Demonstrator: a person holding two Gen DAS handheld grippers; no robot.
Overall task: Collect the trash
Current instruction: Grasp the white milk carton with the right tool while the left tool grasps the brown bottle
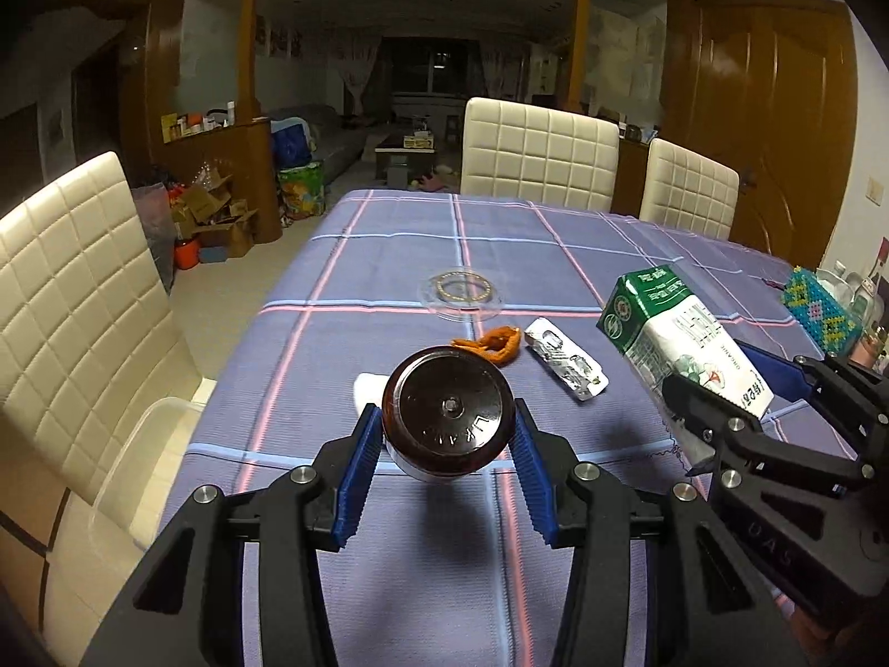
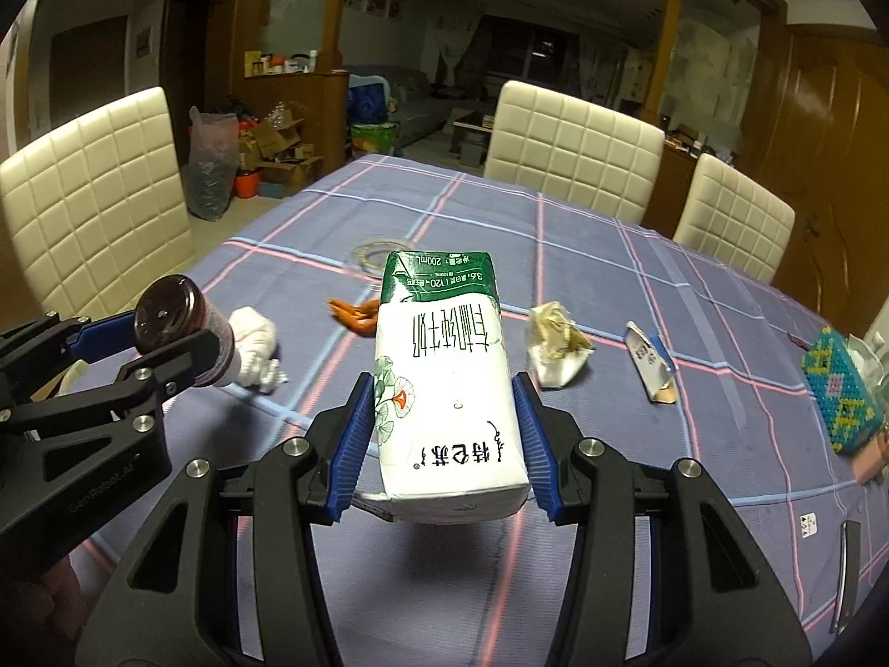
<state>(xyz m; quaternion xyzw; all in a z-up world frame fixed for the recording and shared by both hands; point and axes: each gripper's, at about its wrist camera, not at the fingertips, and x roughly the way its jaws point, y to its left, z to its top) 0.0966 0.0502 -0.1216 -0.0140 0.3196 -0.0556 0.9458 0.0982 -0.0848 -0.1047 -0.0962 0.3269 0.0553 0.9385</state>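
"200mL" milk carton (image 2: 444,383) in right tool (image 2: 444,444), bottle (image 1: 449,417) base embossed "LIXANG"-like letters

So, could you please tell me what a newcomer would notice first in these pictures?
Two things held up over the purple checked tablecloth: a small brown glass bottle in the left tongs, and a white-and-green milk carton in the right tongs. Scraps lie beyond on the cloth: orange peel and a crumpled white tissue.
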